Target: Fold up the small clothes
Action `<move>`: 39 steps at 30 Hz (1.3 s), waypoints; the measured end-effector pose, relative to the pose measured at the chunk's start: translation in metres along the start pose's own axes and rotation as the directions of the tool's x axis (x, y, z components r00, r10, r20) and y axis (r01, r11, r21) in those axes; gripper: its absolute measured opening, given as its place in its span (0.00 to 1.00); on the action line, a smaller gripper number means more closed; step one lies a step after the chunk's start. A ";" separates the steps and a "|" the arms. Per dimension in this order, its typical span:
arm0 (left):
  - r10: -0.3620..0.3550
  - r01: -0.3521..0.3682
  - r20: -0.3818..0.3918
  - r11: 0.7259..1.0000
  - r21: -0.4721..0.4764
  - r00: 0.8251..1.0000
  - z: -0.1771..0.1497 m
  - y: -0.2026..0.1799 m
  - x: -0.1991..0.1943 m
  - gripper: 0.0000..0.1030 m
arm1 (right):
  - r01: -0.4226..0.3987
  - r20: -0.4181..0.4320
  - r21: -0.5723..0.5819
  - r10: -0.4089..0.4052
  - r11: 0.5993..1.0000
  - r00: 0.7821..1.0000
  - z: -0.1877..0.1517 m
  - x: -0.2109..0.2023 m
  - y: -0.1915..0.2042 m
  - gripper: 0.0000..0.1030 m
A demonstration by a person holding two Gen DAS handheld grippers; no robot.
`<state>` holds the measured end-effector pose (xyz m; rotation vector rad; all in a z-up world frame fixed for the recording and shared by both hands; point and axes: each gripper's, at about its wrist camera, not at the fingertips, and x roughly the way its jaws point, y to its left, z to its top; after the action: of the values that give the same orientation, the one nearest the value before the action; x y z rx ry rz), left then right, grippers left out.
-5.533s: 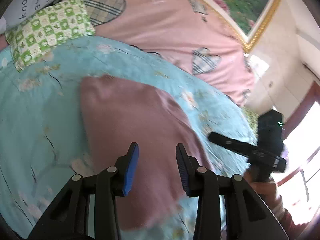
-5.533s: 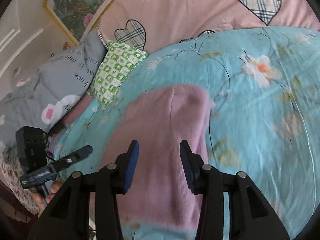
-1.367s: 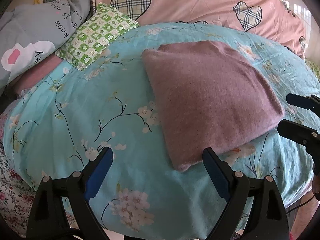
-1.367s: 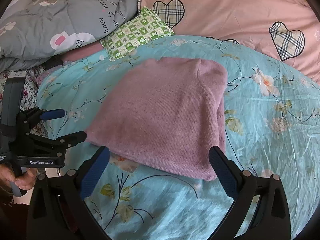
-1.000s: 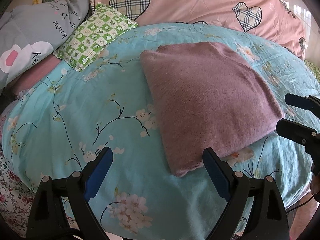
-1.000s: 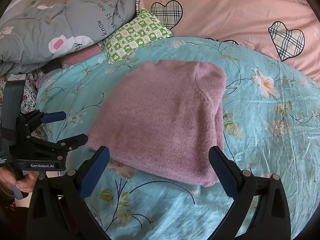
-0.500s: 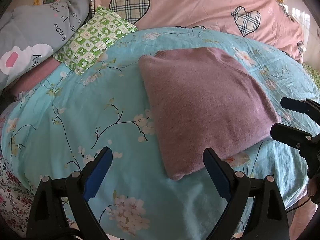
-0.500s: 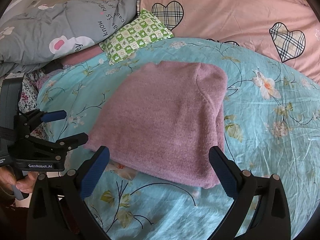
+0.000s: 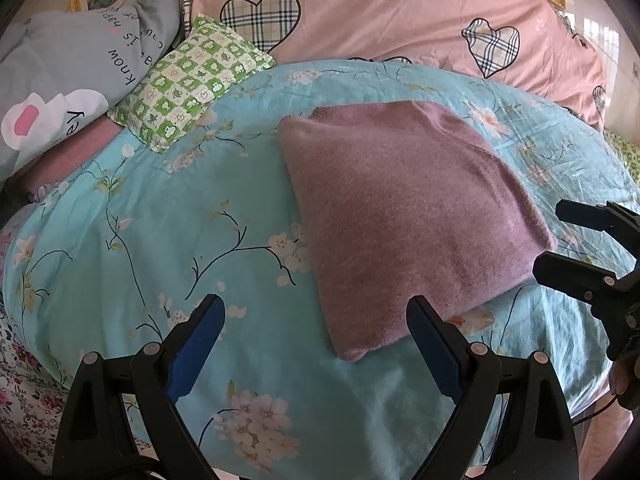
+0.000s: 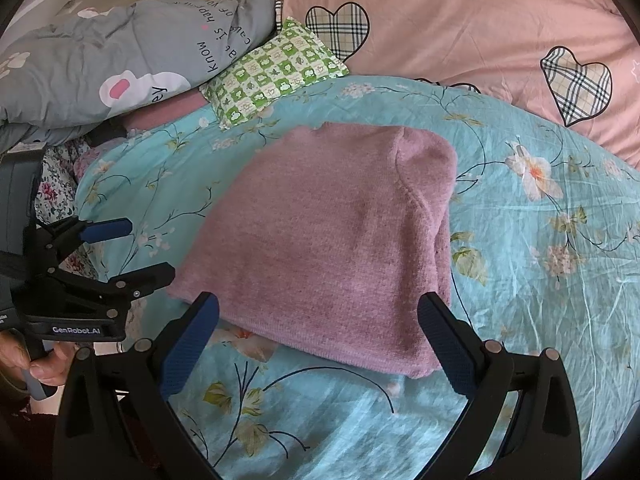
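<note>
A mauve knitted garment (image 9: 404, 216) lies folded into a flat rectangle on the turquoise floral bedsheet (image 9: 160, 240); it also shows in the right wrist view (image 10: 332, 240). My left gripper (image 9: 316, 344) is open and empty, just short of the garment's near corner. My right gripper (image 10: 320, 340) is open and empty over the garment's near edge. Each gripper appears in the other's view, the right one (image 9: 576, 248) at the far right, the left one (image 10: 116, 252) at the far left, both with jaws apart.
A green checked pillow (image 9: 188, 80) and a grey printed quilt (image 9: 68, 64) lie at the head of the bed. A pink quilt with plaid hearts (image 10: 480, 28) runs along the back. The bed's front edge (image 9: 24, 400) drops off at lower left.
Since 5.5 s ago both grippers have opened wide and pulled back from the garment, which now lies folded. In the last second the views barely shift.
</note>
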<state>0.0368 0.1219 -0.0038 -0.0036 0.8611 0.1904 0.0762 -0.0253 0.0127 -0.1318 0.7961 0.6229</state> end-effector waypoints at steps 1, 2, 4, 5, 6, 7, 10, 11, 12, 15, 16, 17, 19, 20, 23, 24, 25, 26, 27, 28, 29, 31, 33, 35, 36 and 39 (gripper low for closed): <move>-0.001 0.001 0.001 1.000 0.000 1.000 0.000 0.000 0.000 0.90 | 0.000 0.001 0.001 0.000 1.000 1.000 0.000 0.000 0.000 0.97; -0.002 0.002 0.002 1.000 0.000 1.000 0.001 0.000 0.000 0.90 | 0.000 0.001 0.003 0.000 1.000 1.000 0.000 0.000 -0.001 0.97; -0.003 0.003 0.004 1.000 0.002 1.000 0.001 0.000 -0.001 0.90 | -0.002 0.000 0.004 0.002 1.000 1.000 -0.001 0.000 -0.001 0.97; -0.004 0.004 0.005 1.000 0.003 1.000 0.001 0.000 -0.001 0.90 | -0.002 0.000 0.004 0.002 1.000 1.000 -0.001 0.000 -0.002 0.97; -0.004 0.004 0.006 1.000 0.003 1.000 0.001 -0.001 -0.001 0.90 | -0.002 -0.001 0.003 0.002 1.000 1.000 -0.001 0.000 -0.002 0.97; -0.006 0.006 0.008 1.000 0.003 1.000 0.002 0.000 -0.002 0.90 | -0.001 -0.001 0.003 0.001 1.000 1.000 -0.001 0.000 -0.002 0.97; -0.008 0.008 0.012 1.000 0.004 1.000 0.003 0.000 -0.003 0.90 | -0.003 -0.001 0.003 0.003 1.000 1.000 -0.001 0.000 -0.002 0.97; -0.009 0.009 0.013 1.000 0.004 1.000 0.003 0.000 -0.003 0.90 | -0.002 -0.001 0.003 0.002 1.000 1.000 -0.001 0.000 -0.002 0.97; -0.009 0.009 0.013 1.000 0.004 1.000 0.003 -0.001 -0.004 0.90 | -0.002 -0.001 0.002 0.002 1.000 1.000 -0.001 0.000 -0.002 0.97; -0.008 0.008 0.016 1.000 0.004 1.000 0.003 -0.001 -0.005 0.90 | -0.002 0.000 0.003 0.002 1.000 1.000 -0.001 0.000 -0.002 0.97; -0.008 0.008 0.017 1.000 0.004 1.000 0.003 -0.002 -0.005 0.90 | -0.003 0.000 0.002 0.003 1.000 1.000 -0.001 0.000 -0.002 0.97; -0.008 0.008 0.016 1.000 0.004 1.000 0.003 -0.002 -0.005 0.90 | -0.003 0.001 0.001 0.003 1.000 1.000 -0.001 0.000 -0.002 0.97; -0.009 0.009 0.016 1.000 0.005 1.000 0.003 -0.002 -0.005 0.90 | -0.002 0.001 0.002 0.002 1.000 1.000 0.000 0.000 -0.002 0.97; -0.009 0.009 0.015 1.000 0.005 1.000 0.003 -0.002 -0.005 0.90 | -0.003 0.001 0.003 0.003 1.000 1.000 0.000 0.000 -0.003 0.97; -0.011 0.011 0.013 1.000 0.003 1.000 0.003 -0.003 -0.005 0.90 | -0.002 0.001 0.002 0.002 1.000 1.000 0.000 0.000 -0.002 0.97; -0.012 0.012 0.013 1.000 0.005 1.000 0.004 -0.003 -0.005 0.90 | -0.003 0.002 0.002 0.003 1.000 1.000 0.000 -0.001 -0.002 0.97; -0.011 0.010 0.014 1.000 0.007 1.000 0.004 -0.003 -0.004 0.90 | -0.004 0.003 0.002 0.004 1.000 1.000 0.000 -0.001 -0.003 0.97; -0.010 0.010 0.015 1.000 0.007 1.000 0.004 -0.004 -0.004 0.90 | -0.005 0.003 0.003 0.005 1.000 1.000 0.000 -0.001 -0.003 0.97; -0.011 0.011 0.016 1.000 0.008 1.000 0.004 -0.004 -0.004 0.90 | -0.004 0.003 0.003 0.004 1.000 1.000 0.000 -0.001 -0.003 0.97; -0.012 0.012 0.017 1.000 0.009 1.000 0.005 -0.004 -0.004 0.90 | -0.005 0.004 0.003 0.005 1.000 1.000 0.001 -0.001 -0.003 0.97; -0.010 0.010 0.019 1.000 0.010 1.000 0.005 -0.004 -0.005 0.90 | -0.005 0.005 0.003 0.005 1.000 1.000 0.001 -0.001 -0.003 0.97; -0.011 0.011 0.019 1.000 0.010 1.000 0.006 -0.005 -0.004 0.90 | -0.004 0.004 0.004 0.004 1.000 1.000 0.002 -0.002 -0.003 0.97; -0.012 0.012 0.017 1.000 0.011 1.000 0.006 -0.005 -0.004 0.90 | -0.006 0.005 0.003 0.006 1.000 1.000 0.002 -0.002 -0.003 0.97; -0.014 0.014 0.017 1.000 0.013 1.000 0.006 -0.006 -0.004 0.90 | -0.005 0.005 0.003 0.005 1.000 1.000 0.002 -0.002 -0.003 0.97; -0.014 0.014 0.017 1.000 0.013 1.000 0.007 -0.006 -0.004 0.90 | -0.006 0.005 0.003 0.006 1.000 1.000 0.002 -0.002 -0.004 0.97; -0.016 0.016 0.017 1.000 0.013 1.000 0.007 -0.006 -0.004 0.90 | -0.005 0.005 0.003 0.005 1.000 1.000 0.001 -0.002 -0.004 0.97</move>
<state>0.0404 0.1155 0.0032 0.0033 0.8454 0.1699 0.0784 -0.0285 0.0144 -0.1259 0.7930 0.6265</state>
